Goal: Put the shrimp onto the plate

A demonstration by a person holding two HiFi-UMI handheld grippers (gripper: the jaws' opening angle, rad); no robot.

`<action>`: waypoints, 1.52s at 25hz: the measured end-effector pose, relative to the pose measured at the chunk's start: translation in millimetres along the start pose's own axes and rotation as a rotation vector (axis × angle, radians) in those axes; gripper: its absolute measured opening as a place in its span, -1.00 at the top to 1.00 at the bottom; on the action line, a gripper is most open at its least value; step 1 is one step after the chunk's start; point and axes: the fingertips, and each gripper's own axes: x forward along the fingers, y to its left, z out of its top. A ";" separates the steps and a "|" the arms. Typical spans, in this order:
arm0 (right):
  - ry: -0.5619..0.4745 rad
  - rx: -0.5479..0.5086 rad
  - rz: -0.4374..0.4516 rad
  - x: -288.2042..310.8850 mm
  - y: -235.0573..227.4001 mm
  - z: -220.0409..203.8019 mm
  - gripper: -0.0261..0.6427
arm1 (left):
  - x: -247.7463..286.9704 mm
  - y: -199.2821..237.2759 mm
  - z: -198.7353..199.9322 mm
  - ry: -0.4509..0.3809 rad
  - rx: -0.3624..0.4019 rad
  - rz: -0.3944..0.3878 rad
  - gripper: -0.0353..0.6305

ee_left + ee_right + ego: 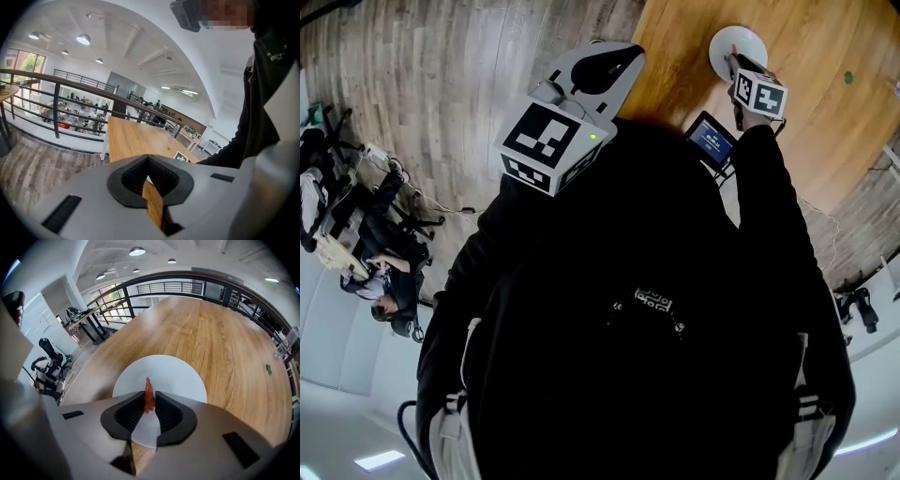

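In the head view, the right gripper hangs over the white plate on the wooden table, while the left gripper is lifted off to the side, above the floor, away from the work. A small screen device stands close under the right arm, so I judge that a low pull-back of this arm can knock it. The rest of the table top looks bare, so there is wide room to the far side. In the left gripper view, the left gripper has its jaws together with nothing between them, and it points over the table toward a railing, so it threatens nothing. In the right gripper view, the right gripper is clamped on the shrimp, which stands upright between the pads above the plate, not yet on it. The pinch looks thin, so the shrimp may slip early, or stick to one pad when the jaws part. If it drops from this height it may bounce or slide off the smooth plate onto the table. The plate lies not far from the table's near edge, so a push from the jaws may shift it that way.
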 end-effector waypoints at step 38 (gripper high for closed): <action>-0.709 -0.096 0.110 -257.6 92.2 115.5 0.87 | 14.7 -68.7 66.8 -0.123 0.308 -0.270 0.91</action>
